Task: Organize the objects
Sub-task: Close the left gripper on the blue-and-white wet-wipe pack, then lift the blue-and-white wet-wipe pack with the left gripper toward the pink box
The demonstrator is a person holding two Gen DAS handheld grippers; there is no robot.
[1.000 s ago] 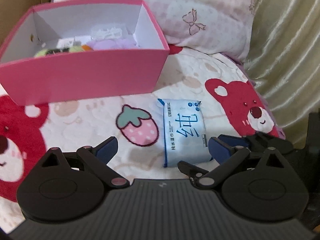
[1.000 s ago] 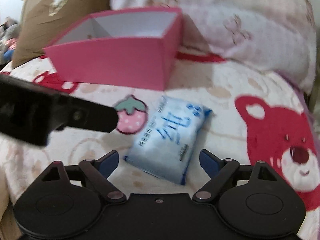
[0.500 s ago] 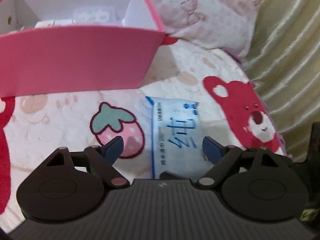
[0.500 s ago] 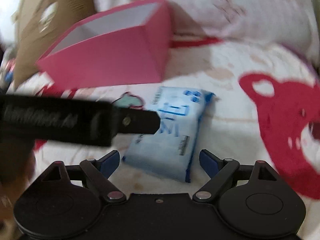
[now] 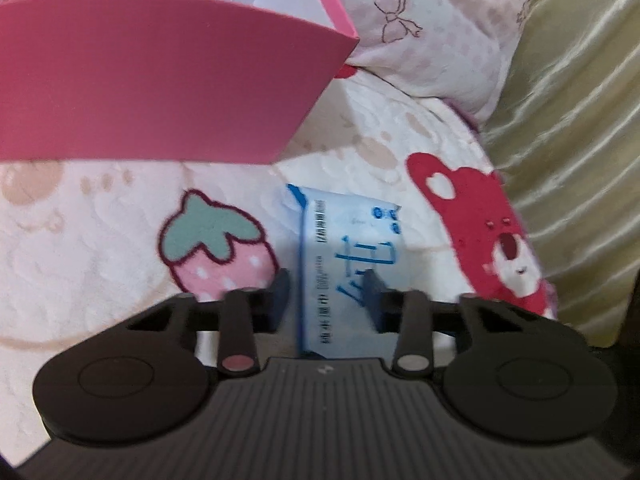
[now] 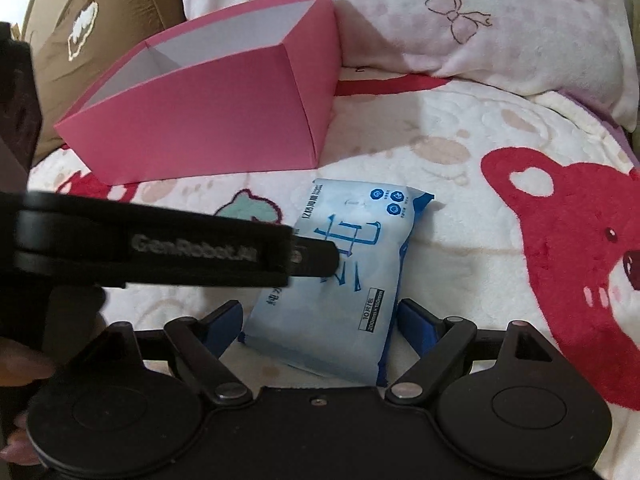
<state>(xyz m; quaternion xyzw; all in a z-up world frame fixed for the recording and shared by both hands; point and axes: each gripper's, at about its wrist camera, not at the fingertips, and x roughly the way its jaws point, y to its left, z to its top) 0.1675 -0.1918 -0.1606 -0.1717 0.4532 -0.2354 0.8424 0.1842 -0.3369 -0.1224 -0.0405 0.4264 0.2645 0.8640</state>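
Between closed left fingers (image 5: 282, 294): wipes pack (image 5: 348, 264), pinched.

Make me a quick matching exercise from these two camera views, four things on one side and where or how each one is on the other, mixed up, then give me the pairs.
Things:
1. left tool
2. right tool
3. pink box
4. strawberry print

States or places:
A. open-topped, standing on the blanket beyond the wipes pack
B. jaws wide, on either side of the pack's near end
C. closed on the pack
D. on the blanket, left of the pack

Pairs: 1-C, 2-B, 3-A, 4-D
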